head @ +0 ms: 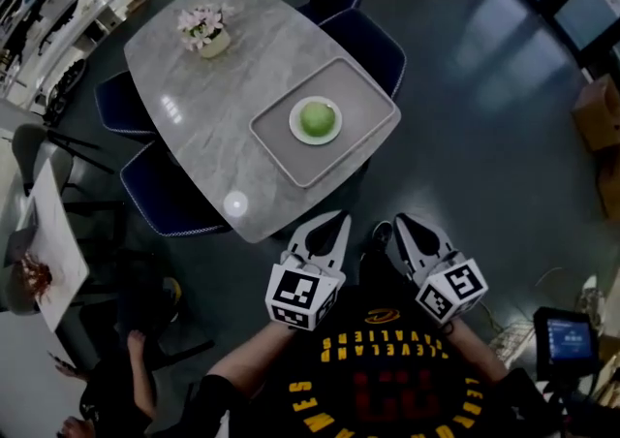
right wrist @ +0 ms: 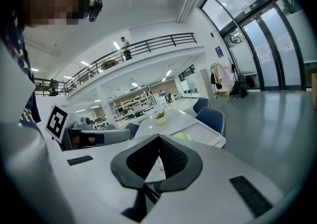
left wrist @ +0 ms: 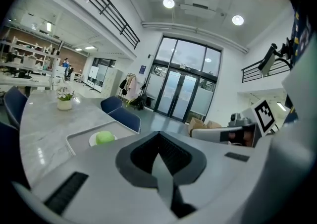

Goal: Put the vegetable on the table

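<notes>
Hall with a glossy dark floor (head: 484, 116); at centre, a grey stone-veined table (head: 203, 107) with rounded corners and a polished top, well clear of both grippers. Near its right edge lies a shallow rectangular tray (head: 368, 111), matte grey with a raised lip. On the tray is a round white plate (head: 295, 128), and on the plate the vegetable (head: 317, 118): pale green, smooth and nearly spherical, so likely to roll.

The left gripper (head: 337, 218) and right gripper (head: 400, 220) are held low by the person's chest. Each has its jaws closed tip to tip on nothing, showing ribbed black pads.

The step in hand appears to be the approach. Open the jaws wide before reaching, and close across the vegetable's widest girth so that it cannot squirt out. Lift clear of the lip, then set it down on bare tabletop and let it settle before releasing.
</notes>
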Motion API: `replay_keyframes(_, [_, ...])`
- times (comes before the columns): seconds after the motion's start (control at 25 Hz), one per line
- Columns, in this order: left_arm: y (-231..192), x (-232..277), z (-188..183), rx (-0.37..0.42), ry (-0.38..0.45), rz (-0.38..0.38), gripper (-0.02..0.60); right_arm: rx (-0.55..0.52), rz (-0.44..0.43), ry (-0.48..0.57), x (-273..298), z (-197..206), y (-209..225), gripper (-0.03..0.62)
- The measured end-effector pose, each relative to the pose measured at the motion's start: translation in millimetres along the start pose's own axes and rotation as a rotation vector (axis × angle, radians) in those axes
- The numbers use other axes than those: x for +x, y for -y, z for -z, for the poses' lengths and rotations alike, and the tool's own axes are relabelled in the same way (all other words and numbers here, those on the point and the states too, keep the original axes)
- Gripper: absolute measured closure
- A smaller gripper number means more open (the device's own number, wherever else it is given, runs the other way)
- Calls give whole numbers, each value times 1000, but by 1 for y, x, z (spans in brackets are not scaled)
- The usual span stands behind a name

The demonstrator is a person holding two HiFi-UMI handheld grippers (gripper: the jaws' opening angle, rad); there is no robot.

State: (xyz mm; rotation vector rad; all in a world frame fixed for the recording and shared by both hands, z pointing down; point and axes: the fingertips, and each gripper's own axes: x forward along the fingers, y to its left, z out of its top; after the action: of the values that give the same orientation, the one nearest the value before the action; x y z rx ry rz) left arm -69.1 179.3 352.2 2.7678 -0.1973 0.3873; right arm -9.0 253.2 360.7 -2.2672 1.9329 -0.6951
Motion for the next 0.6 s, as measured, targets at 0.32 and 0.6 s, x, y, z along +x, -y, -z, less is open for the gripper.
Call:
replay_keyframes(0.32, [-39, 67, -24, -10, 28, -140, 580, -16, -126, -31, 66, -33, 61, 589])
replay_keyframes(0.6, [-53, 130, -45, -115, 61, -256, 580, 11, -261, -81, 112, -72, 122, 589])
